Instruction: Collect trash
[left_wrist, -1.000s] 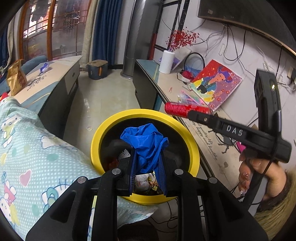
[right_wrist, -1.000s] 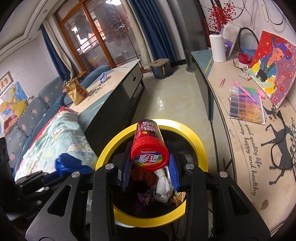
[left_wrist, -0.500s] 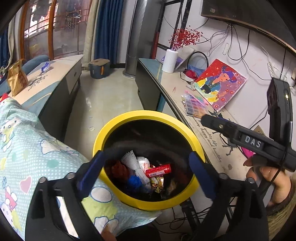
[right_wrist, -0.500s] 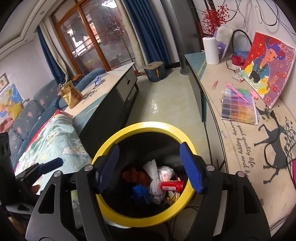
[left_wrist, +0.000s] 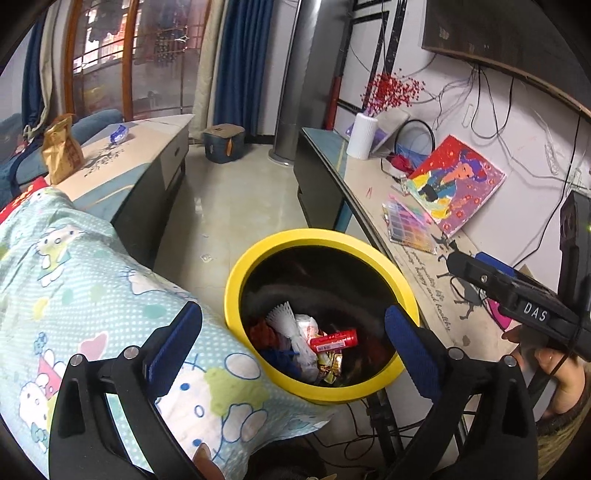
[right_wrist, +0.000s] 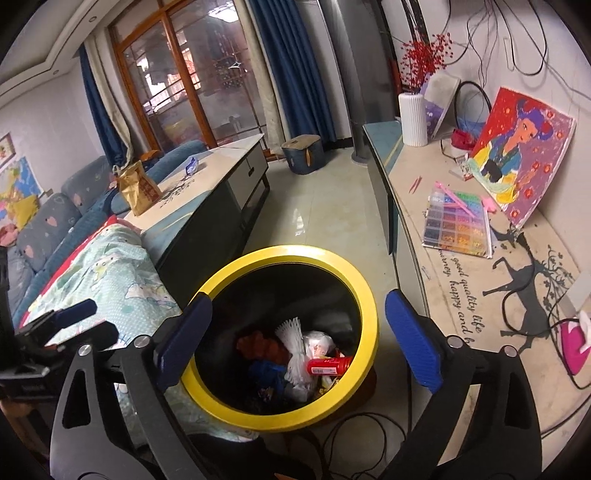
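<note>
A yellow-rimmed black bin (left_wrist: 317, 236) (right_wrist: 288, 253) stands on the floor below both grippers. Inside it lie a red can (left_wrist: 334, 339) (right_wrist: 327, 366), a crumpled blue cloth (right_wrist: 264, 371), a white ribbed wrapper (left_wrist: 291, 325) and other small packets. My left gripper (left_wrist: 291, 310) hangs above the bin's near side, open wide, with nothing between its blue pads. My right gripper (right_wrist: 297, 297) is also above the bin; its jaws are opening and hold nothing. Its black body (left_wrist: 532, 314) shows at the right edge of the left wrist view, held by a hand.
A cartoon-print blanket (left_wrist: 74, 295) lies against the bin's left side. A low table (right_wrist: 221, 162) carries a brown snack bag (right_wrist: 138, 188) and a blue wrapper (right_wrist: 192, 164). The long cabinet (right_wrist: 461, 295) on the right holds a bead box (right_wrist: 458, 229) and a painting. Cables trail on the floor.
The left gripper let go of the blue cloth and the right let go of the red can; both now lie in the bin. Both grippers opened wide and drew back a little.
</note>
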